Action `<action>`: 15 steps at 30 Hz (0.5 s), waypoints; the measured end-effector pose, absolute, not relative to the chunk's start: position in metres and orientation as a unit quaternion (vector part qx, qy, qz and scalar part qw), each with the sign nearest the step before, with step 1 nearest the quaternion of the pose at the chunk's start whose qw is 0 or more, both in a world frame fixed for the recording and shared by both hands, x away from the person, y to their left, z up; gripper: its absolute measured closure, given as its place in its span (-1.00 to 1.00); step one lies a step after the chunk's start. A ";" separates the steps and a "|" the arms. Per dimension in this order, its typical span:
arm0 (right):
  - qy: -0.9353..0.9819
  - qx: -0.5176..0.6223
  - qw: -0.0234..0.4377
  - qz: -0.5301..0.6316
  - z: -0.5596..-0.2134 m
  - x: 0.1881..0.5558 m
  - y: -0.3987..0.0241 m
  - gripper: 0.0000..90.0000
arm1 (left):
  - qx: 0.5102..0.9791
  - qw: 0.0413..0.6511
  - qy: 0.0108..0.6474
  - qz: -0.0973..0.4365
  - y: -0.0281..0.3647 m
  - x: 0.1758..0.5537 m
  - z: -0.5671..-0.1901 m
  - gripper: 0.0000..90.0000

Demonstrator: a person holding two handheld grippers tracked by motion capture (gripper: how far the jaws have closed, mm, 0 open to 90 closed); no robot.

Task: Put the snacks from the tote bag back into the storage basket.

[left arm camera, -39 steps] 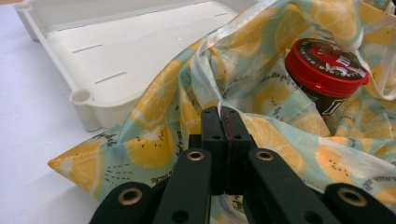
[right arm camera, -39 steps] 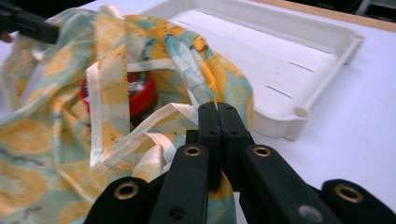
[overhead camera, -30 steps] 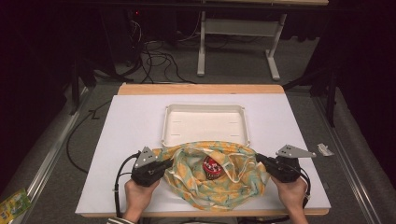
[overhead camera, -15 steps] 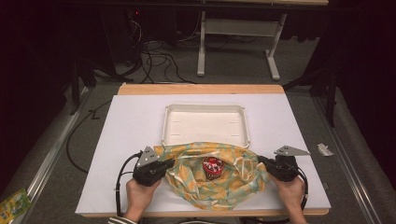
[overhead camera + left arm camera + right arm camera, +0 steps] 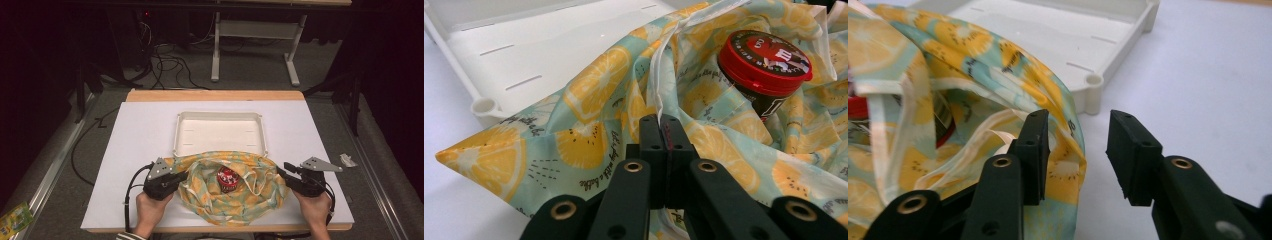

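On table front, L gripper (image 5: 181, 176) is clamping bag (image 5: 232, 187) rim w/ jaws pinched; R gripper (image 5: 281, 172) jaws have just been opening, releasing bag; red-lidded jar (image 5: 227, 178) is sitting inside.

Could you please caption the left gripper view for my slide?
Left gripper pinches the lemon-print cloth around a red-lidded jar, beside a white tray.

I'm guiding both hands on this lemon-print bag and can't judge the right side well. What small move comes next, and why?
Probably draw the right claw back clear of the bag. Its jaws have just been opening and now stand apart, the cloth edge lying loose against one jaw. The left claw is shut on the opposite edge, and the red-lidded jar sits inside.
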State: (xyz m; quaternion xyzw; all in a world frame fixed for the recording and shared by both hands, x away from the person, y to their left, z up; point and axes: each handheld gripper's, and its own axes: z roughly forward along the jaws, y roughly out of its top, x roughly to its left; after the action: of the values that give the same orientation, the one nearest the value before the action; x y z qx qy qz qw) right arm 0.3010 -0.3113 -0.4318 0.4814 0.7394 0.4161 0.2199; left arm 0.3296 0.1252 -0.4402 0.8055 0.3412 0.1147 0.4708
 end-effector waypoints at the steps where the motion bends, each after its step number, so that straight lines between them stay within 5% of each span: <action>1: 0.739 0.475 0.225 0.421 -0.428 0.299 -0.310 0.33 | 0.805 0.471 0.341 0.114 0.125 0.330 -0.440 1.00; 15: 0.767 0.405 0.206 0.452 -0.414 0.265 -0.278 0.29 | 0.805 0.473 0.341 0.114 0.126 0.329 -0.440 1.00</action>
State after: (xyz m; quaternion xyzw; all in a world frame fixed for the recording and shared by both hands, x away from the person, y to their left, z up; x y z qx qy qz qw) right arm 0.2652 -0.2781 -0.4137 0.4054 0.7673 0.4519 0.2064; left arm 0.3286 0.1258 -0.4395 0.8045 0.3411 0.1140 0.4727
